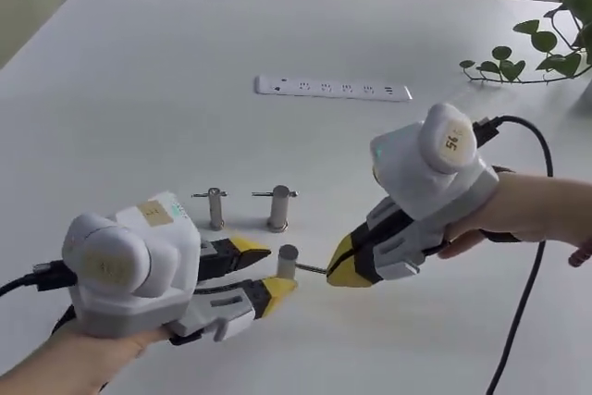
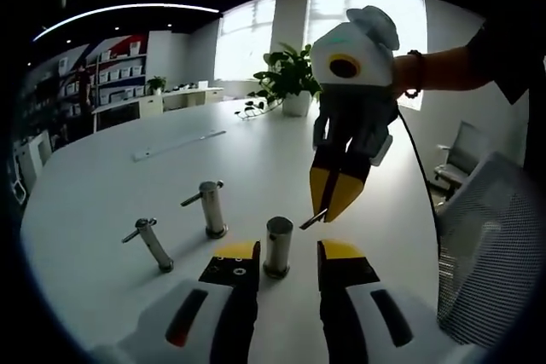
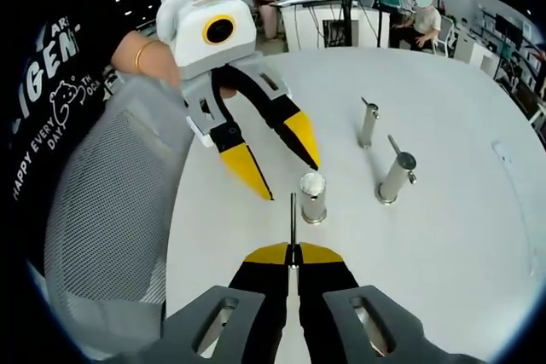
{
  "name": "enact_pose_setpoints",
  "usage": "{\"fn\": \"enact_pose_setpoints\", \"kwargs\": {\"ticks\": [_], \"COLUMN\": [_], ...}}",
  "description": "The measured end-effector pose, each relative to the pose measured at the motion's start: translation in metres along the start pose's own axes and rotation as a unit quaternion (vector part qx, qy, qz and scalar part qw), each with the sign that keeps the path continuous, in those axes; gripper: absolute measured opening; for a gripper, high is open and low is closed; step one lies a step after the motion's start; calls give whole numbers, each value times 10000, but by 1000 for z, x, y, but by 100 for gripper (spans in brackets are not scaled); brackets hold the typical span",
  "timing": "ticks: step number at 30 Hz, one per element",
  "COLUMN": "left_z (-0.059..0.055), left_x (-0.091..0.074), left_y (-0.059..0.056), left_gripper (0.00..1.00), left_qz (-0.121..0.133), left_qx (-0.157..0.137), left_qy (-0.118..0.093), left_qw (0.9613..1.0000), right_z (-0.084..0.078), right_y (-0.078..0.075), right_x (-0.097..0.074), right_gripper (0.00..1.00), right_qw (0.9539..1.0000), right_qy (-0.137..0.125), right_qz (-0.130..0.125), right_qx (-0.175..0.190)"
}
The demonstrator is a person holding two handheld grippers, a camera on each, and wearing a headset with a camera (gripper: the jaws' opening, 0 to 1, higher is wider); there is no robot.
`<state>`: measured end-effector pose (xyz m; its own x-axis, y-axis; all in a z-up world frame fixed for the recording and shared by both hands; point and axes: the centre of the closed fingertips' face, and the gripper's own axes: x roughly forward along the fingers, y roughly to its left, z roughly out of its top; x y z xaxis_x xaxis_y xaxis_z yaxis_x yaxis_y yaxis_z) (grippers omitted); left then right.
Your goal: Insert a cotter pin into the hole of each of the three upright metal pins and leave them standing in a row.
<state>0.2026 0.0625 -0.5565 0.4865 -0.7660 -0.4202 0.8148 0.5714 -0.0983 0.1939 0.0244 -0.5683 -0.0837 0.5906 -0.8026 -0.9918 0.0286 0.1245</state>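
Observation:
Three upright metal pins stand on the white table (image 1: 139, 90). The two farther pins (image 1: 215, 207) (image 1: 279, 207) each carry a cotter pin through the top. The nearest pin (image 1: 288, 261) (image 2: 278, 245) (image 3: 313, 196) has none. My left gripper (image 1: 268, 267) (image 2: 288, 251) is open, its yellow-tipped jaws standing either side of that pin without touching it. My right gripper (image 1: 340, 265) (image 3: 293, 253) is shut on a thin cotter pin (image 1: 313, 268) (image 3: 293, 219) (image 2: 312, 220), whose free end points at the pin's top and stops just short of it.
A white power strip (image 1: 333, 89) lies across the table farther back. A trailing green plant (image 1: 546, 43) sits at the far right corner. A black cable (image 1: 527, 275) runs from the right gripper off the front edge.

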Motion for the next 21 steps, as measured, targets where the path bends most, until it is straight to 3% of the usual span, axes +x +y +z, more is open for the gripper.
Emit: {"fn": "enact_pose_setpoints", "kwargs": {"ticks": [10, 14, 21], "left_z": [-5, -12, -10], "left_x": [14, 18, 22], "left_y": [6, 10, 9], "left_gripper": [22, 22, 15], "left_qz": [142, 259, 261], "left_qx": [-132, -96, -196], "left_qy": [51, 208, 150], "left_qw": [9998, 9994, 9994], "right_z": [-8, -10, -7], "right_y": [-11, -14, -15], "right_x": [-1, -1, 0], "right_gripper": [0, 0, 0], "right_qw": [9997, 9993, 9989], "right_qy": [219, 302, 364], "right_qz": [-134, -178, -174], "right_qx": [-40, -107, -245]}}
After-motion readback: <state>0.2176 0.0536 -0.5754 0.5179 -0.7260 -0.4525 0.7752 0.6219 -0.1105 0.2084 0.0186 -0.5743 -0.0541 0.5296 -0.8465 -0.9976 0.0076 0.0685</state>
